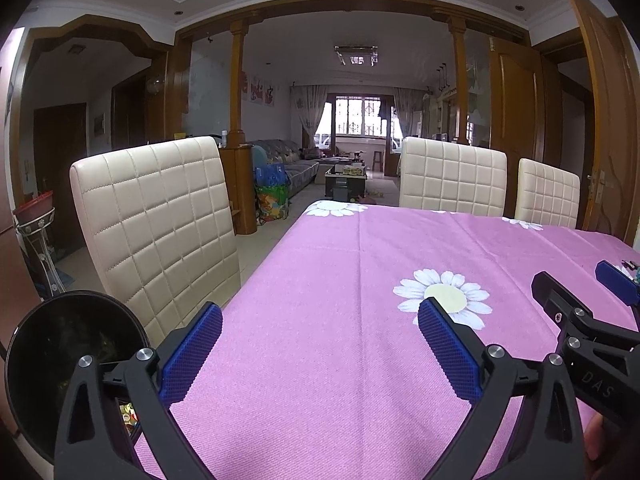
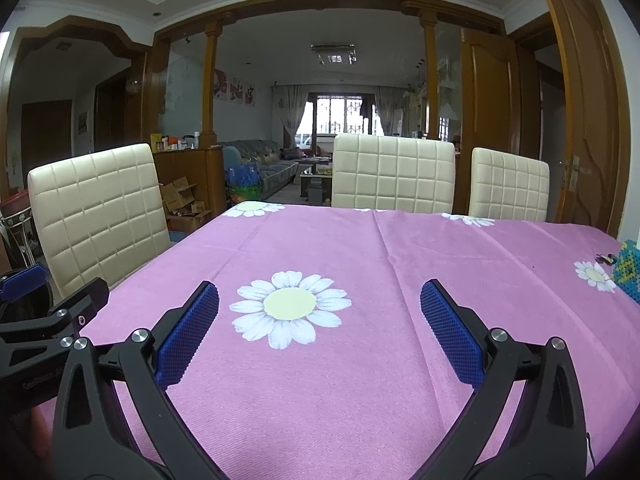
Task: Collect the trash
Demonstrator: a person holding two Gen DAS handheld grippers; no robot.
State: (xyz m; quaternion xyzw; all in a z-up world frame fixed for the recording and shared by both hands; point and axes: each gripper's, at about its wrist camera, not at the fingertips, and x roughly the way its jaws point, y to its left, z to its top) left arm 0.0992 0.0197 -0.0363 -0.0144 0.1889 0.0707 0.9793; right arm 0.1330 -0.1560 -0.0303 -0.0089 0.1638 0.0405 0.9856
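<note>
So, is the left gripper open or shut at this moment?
Open. The left gripper has its two blue pads spread wide over the pink tablecloth, and nothing sits between them.

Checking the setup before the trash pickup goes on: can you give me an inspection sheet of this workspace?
Surface: table under a pink daisy tablecloth, creased.
Job's things: no trash seen on the cloth; dark round bin at the table's left edge.
Clutter: blue-green beaded object and a small dark item at the far right.
Grippers: left gripper and right gripper both open, nothing between the jaws.
Cables: nothing seen.
Surroundings: three cream quilted chairs, cardboard boxes, living room beyond.
</note>
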